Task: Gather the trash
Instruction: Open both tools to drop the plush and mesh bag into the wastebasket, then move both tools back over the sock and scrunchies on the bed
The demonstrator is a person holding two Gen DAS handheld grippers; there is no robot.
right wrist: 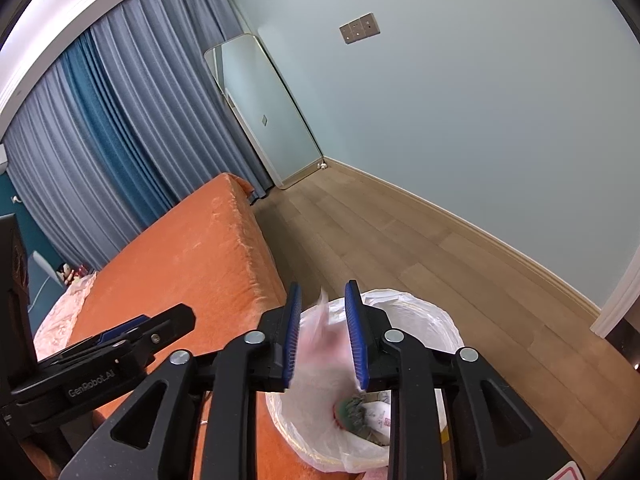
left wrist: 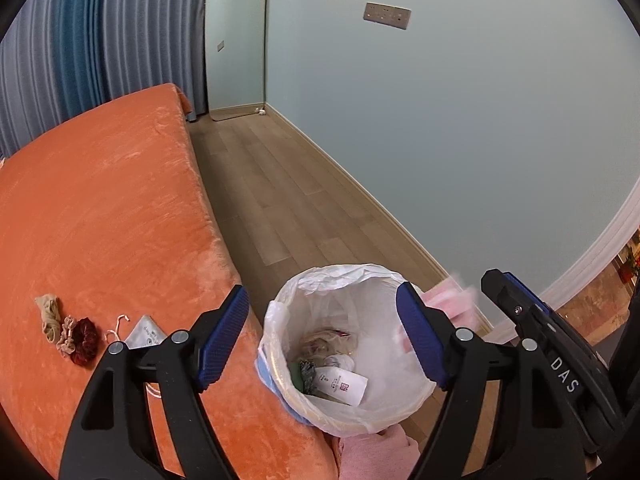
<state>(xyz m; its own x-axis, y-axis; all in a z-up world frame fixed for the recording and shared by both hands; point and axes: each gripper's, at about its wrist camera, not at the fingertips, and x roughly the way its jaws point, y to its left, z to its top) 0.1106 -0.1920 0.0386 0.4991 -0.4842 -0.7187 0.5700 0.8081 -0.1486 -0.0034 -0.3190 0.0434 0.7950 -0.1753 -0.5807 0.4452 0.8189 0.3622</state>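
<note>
While the left gripper [left wrist: 322, 338] stands wide open above the round bag-lined trash bin [left wrist: 416, 404], the right gripper [right wrist: 325, 336], half open, frames a blurred pink wrapper [right wrist: 326, 332].

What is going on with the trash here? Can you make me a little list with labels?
Place: bedroom, beside an orange bed
Bin: trash bin with white liner, on the floor by the bed
In the bin: paper tag, crumpled bits
Right hand-held gripper: over the bin, fingers partly apart around a blurred pink wrapper; grip unclear
Left hand-held gripper: open, holding nothing
Still on the bed: hair ties, small packet
</note>
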